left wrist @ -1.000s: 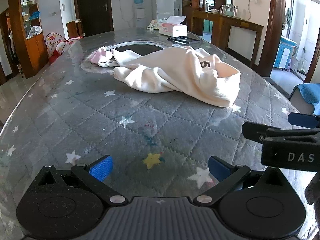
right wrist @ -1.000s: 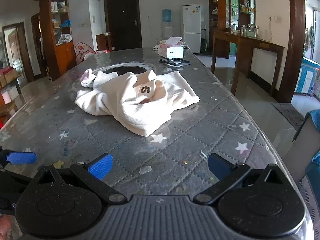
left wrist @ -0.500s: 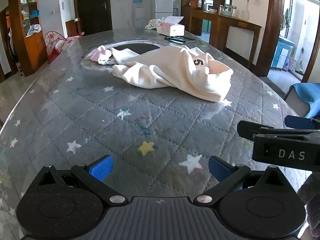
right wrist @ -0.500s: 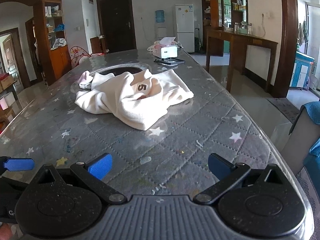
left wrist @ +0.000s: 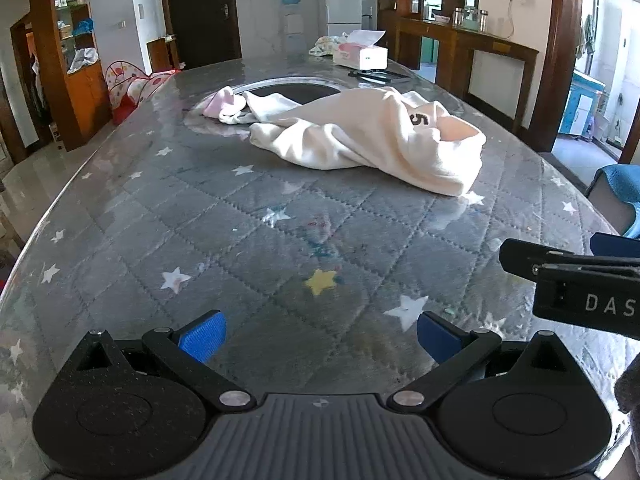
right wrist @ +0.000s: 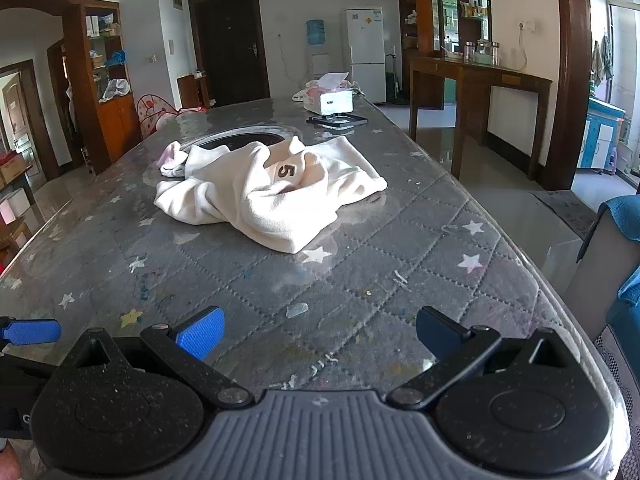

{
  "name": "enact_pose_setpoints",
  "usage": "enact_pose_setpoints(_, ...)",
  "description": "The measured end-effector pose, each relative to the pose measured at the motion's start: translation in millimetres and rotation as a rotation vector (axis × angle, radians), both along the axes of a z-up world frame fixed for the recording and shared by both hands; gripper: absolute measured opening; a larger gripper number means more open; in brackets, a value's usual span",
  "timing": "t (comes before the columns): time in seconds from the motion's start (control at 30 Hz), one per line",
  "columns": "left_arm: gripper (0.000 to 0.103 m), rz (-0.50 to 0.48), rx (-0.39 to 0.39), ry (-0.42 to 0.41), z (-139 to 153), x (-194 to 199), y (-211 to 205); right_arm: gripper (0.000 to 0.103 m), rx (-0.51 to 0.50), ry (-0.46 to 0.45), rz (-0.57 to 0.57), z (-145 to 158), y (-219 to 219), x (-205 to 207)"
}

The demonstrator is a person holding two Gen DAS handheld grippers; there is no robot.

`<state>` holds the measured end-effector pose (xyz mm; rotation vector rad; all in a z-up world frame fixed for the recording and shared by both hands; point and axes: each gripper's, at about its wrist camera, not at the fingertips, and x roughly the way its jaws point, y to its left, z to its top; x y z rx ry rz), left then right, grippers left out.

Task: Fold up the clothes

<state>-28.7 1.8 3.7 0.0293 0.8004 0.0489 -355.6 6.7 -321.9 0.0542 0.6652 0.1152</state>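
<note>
Both hand-held grippers have drawn back toward the near end of the table (left wrist: 120, 200) over the last second: the cream garment (left wrist: 372, 140) sat closer and larger in each wrist view a moment ago, and now more of the quilted, star-printed cover lies between it and the fingers. Left gripper (left wrist: 318, 336) hangs wide open and empty above the cover, near a yellow star (left wrist: 322, 281); the right gripper (right wrist: 318, 332) is likewise spread wide and holds nothing, its black body visible at the right edge of the left view. Neither touches cloth.

That garment lies crumpled in a heap about mid-table, a dark number 5 (right wrist: 286, 171) facing up, one end trailing over a dark round inset (left wrist: 296, 90) in the tabletop, where a small pink piece (left wrist: 224, 105) rests against it. Farther back stands a tissue box (right wrist: 330, 100).

My reading is that folding has not started; the retreat looks like a reset, and the garment would need spreading flat before any fold
</note>
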Motion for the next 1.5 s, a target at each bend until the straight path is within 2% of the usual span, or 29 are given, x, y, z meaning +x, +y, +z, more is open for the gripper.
enact_pose_setpoints(1.5, 0.103, 0.007, 0.015, 0.028, 0.4, 4.6, -1.7, 0.103, -0.002, 0.018, 0.016, -0.8, 9.4, 1.5)
